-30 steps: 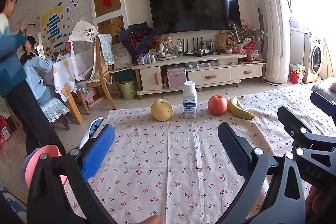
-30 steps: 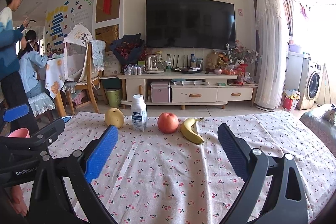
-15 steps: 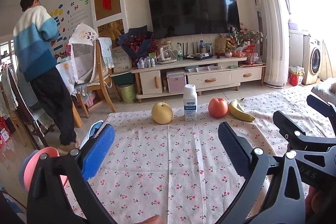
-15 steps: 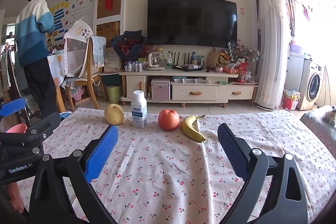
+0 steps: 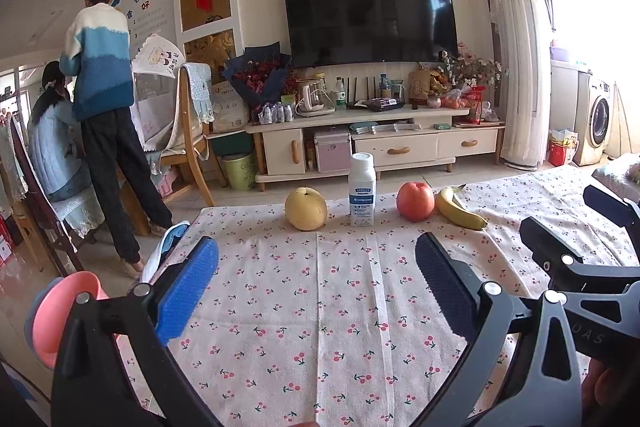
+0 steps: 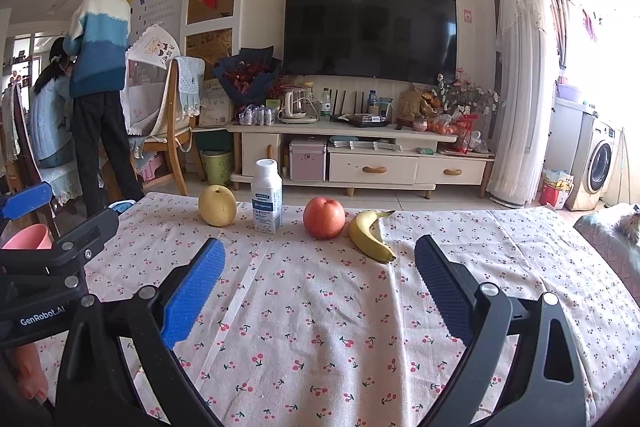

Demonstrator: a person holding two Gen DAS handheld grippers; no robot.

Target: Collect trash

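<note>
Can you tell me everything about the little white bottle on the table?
The white bottle looks like plastic, squarish, with a round white cap closed on top and a blue label with small print too tiny to read. It stands upright on the cherry-print tablecloth, between the yellow pear and the red apple, touching neither. No gripper is touching it.

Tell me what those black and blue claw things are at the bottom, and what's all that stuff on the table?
Those are two grabbing tools, one in each of a person's hands. Each has a small camera looking out between its two blue-padded fingers, so each picture comes from one tool. The left gripper and the right gripper are both open and hold nothing. On the cherry tablecloth sit, in a row, a yellow pear, a white bottle, a red apple and a banana. A pink bin waits at the left.
</note>
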